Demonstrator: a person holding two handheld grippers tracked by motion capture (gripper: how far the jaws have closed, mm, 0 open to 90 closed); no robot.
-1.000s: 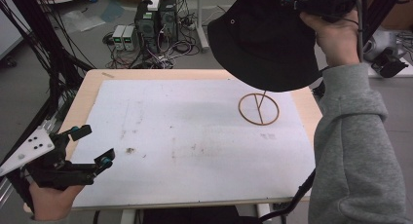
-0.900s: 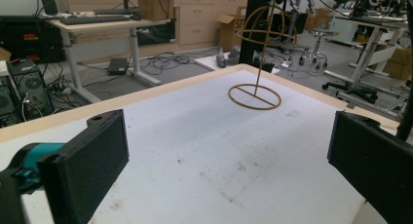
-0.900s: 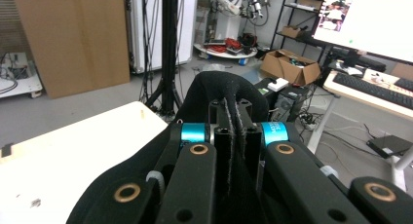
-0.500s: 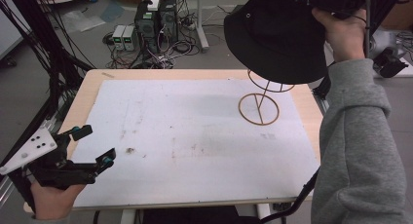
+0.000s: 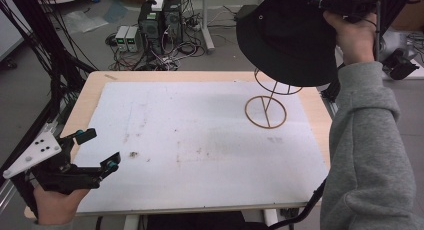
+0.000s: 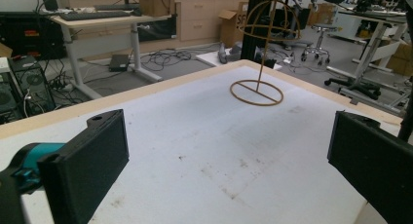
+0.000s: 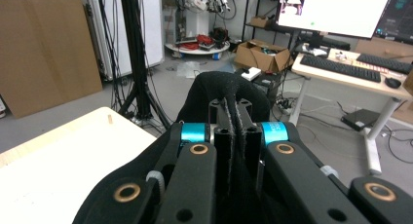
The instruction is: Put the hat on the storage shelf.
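- My right tool [image 5: 332, 1] pinches the black bucket hat [image 5: 287, 37] at upper right of the high view, crown away from me, brim hanging down over the wire hat stand [image 5: 266, 107].
- The right gripper view shows what the high view hides: jaws pressed narrow on the hat [image 7: 224, 95] fabric.
- My left tool [image 5: 97, 150] sits wide and empty at lower left over the white worktop [image 5: 200, 140]; its own view shows the stand [image 6: 257, 83] upright.
- Since half a second ago the hat has risen, baring more of the stand.
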